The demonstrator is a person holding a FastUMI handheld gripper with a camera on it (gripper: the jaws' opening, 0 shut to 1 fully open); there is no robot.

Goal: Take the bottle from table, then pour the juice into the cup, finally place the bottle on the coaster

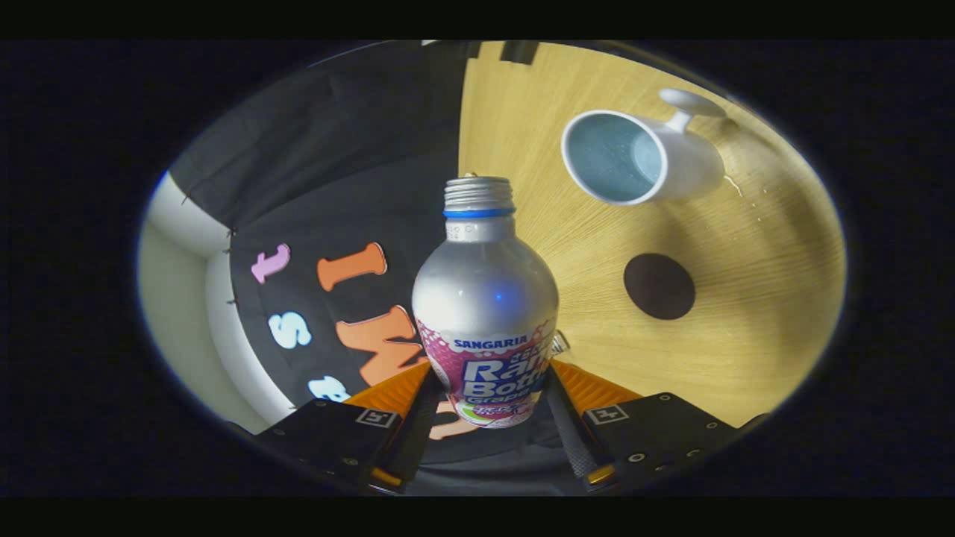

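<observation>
Both fingers of the gripper [489,388] clamp the bottle [485,298], uncapped and lifted off the table [746,313]. Beyond it lie the cup [634,158] and, nearer, the dark coaster [659,286]. Pouring seems in hand; next, carry the mouth over the cup.

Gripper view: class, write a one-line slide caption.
Claw shut on uncapped bottle, above the table, with white cup and dark coaster beyond.
</observation>
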